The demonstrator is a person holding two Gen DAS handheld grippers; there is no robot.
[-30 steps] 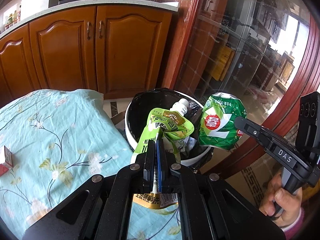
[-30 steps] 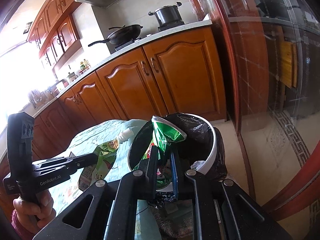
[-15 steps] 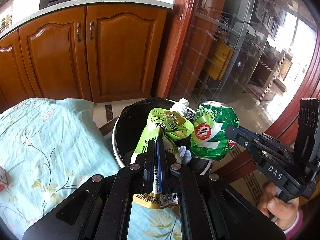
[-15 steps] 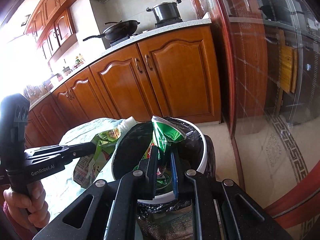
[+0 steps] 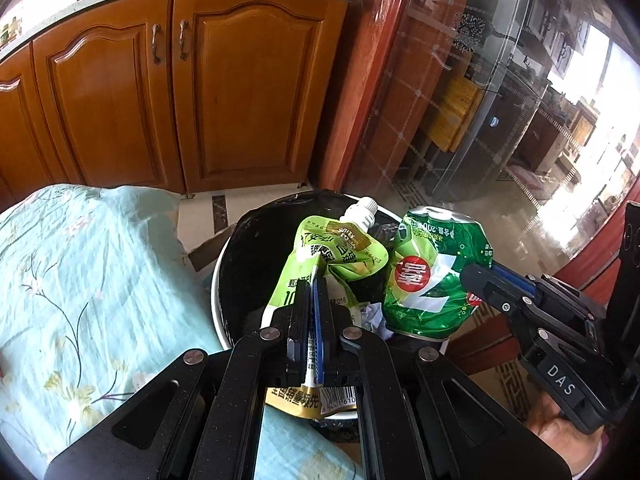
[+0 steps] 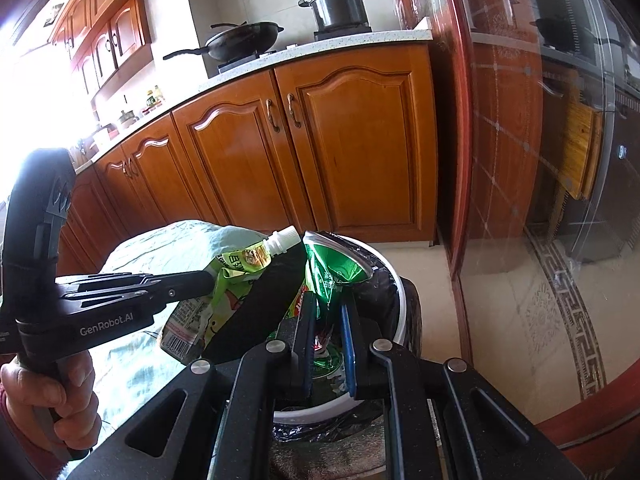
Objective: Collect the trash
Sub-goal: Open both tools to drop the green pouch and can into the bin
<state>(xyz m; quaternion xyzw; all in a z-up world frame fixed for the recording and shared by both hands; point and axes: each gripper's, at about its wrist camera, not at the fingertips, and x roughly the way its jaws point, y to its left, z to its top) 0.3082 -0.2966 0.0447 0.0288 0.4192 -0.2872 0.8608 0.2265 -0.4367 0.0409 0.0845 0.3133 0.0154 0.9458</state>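
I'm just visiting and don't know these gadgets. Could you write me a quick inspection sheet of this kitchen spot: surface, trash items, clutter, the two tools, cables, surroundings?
Surface: table under a pale blue flowered cloth, beside the bin.
Job's things: light green spout pouch with white cap and crumpled dark green packet, both held above the white bin with black liner.
Clutter: scraps of paper or plastic already in the bin; nothing seen on the visible cloth.
Grippers: left tool shut on the pouch; right tool shut on the packet; a hand grips each handle.
Cables: nothing seen.
Surroundings: wooden cabinets, wok and pot on the counter, red-framed glass door.
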